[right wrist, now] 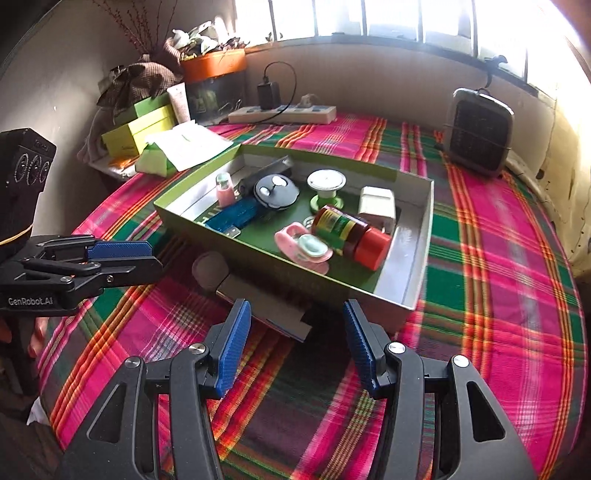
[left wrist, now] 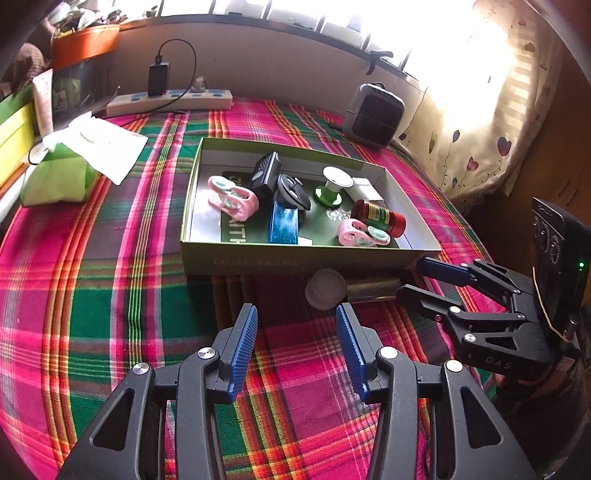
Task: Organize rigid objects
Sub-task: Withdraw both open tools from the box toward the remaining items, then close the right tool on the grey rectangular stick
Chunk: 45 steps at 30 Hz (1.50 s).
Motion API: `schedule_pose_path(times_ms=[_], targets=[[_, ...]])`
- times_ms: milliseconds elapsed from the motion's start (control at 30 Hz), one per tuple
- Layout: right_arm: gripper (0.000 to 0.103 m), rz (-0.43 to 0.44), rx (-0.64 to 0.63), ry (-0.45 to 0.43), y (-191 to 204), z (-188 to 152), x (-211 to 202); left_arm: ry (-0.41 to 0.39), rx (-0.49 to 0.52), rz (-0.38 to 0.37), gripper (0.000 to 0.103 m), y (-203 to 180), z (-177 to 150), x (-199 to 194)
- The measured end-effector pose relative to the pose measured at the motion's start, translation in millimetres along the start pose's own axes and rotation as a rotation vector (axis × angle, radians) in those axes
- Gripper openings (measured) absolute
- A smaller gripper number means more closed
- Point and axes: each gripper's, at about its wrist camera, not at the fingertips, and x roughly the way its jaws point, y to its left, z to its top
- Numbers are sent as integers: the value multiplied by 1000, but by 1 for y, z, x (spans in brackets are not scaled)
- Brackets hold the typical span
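While both tools stand empty, left tool point(left wrist: 295, 325) wide apart and right tool point(right wrist: 297, 328) too, a grey-capped tube point(right wrist: 243, 291) lies on the table point(right wrist: 498, 258) against the green box point(left wrist: 258, 258).

Blown-out daylight glares through the window point(left wrist: 424, 33); fisheye edges curve darkly.

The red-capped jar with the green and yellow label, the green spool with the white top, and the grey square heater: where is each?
Red-capped jar point(right wrist: 347, 232): right wrist view, on its label.
Green spool point(left wrist: 330, 184): left wrist view, on its stem.
Grey heater point(right wrist: 479, 131): right wrist view, on its front grille.
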Motion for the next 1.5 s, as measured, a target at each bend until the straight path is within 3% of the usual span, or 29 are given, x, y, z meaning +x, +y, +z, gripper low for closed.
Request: schedule_pose_path(times_ms=[200, 600, 767, 1233, 1300, 1367, 1500], targets=[[53, 3, -21, 37, 5, 0, 14, 7, -5, -12, 44, 6, -4, -1], [53, 96, -81, 87, 31, -14, 9, 10, -17, -33, 44, 16, -7, -2], [53, 21, -102, 69, 34, -12, 11, 13, -17, -38, 44, 20, -8, -3], [52, 6, -101, 74, 41, 2, 27, 28, -17, -38, 44, 22, -9, -1], [50, 1, -105, 73, 41, 2, 28, 32, -17, -35, 44, 21, -9, 0], [38, -4, -105, 69, 41, 2, 27, 35, -16, -32, 44, 21, -8, 1], [31, 1, -106, 67, 38, 1, 25, 41, -13, -27, 44, 18, -7, 4]])
